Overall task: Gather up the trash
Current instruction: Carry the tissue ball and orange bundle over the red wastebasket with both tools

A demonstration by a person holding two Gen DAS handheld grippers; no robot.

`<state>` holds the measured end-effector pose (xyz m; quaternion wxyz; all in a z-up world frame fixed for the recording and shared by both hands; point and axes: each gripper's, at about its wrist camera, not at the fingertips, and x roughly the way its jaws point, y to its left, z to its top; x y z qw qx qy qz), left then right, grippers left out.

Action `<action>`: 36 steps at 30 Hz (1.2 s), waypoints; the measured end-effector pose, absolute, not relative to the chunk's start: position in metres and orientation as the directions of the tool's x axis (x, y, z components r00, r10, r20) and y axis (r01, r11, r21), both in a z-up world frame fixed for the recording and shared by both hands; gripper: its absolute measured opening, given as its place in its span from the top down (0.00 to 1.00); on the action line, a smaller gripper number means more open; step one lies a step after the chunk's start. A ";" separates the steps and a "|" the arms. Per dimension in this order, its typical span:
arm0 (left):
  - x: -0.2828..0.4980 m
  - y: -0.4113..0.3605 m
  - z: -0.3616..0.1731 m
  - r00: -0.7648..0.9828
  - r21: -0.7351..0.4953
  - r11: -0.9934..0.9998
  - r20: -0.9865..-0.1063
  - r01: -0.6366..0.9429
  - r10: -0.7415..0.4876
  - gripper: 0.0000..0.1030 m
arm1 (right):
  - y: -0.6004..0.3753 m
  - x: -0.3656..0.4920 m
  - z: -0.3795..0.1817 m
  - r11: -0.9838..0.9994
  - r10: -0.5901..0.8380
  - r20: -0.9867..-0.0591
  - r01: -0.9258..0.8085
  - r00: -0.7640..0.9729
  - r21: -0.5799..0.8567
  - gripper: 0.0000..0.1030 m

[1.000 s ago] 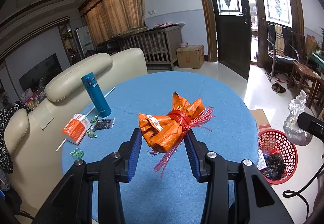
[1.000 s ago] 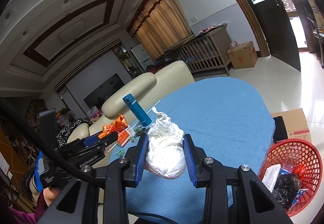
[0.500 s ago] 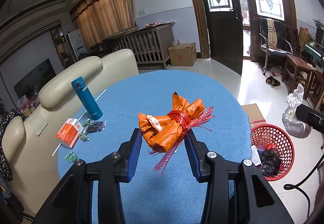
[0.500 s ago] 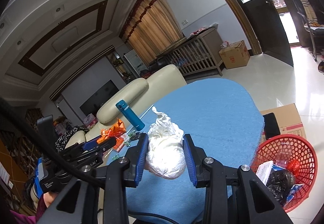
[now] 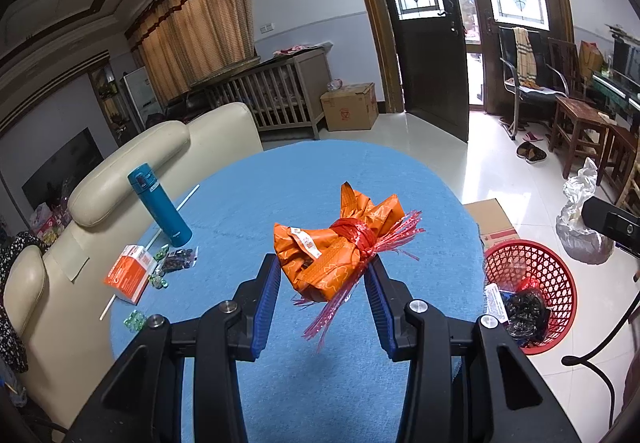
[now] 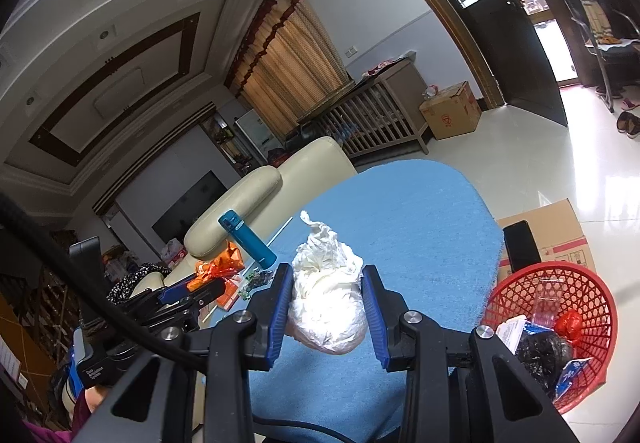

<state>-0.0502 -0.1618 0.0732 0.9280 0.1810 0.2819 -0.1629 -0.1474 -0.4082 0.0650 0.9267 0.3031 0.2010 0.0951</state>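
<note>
1. My left gripper point(image 5: 323, 289) is clamped on an orange bundle point(image 5: 334, 247) tied with red ribbon, held above the blue table point(image 5: 280, 195).
2. My right gripper point(image 6: 325, 305) is clamped on a white bag point(image 6: 328, 303), also above the table.
3. The red basket point(image 6: 560, 283) stands on the floor just beside the table's right edge, with a black bag and wrappers in it.
4. On the table's left side stand a teal bottle point(image 5: 159, 205) and an orange box point(image 5: 130, 277), with small candies near them.
</note>
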 end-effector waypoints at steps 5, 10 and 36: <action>-0.052 -0.173 0.071 0.782 0.251 0.871 -0.587 0.422 -0.210 0.57 | -0.415 -0.154 0.063 0.793 0.285 -0.314 -0.039 0.905 0.608 0.64; -0.055 -0.186 0.069 0.774 0.259 0.858 -0.594 0.443 -0.220 0.57 | -0.423 -0.164 0.063 0.788 0.267 -0.316 -0.018 0.910 0.616 0.64; -0.069 -0.249 0.062 0.742 0.293 0.794 -0.613 0.532 -0.271 0.57 | -0.468 -0.207 0.055 0.747 0.202 -0.332 0.075 0.921 0.660 0.64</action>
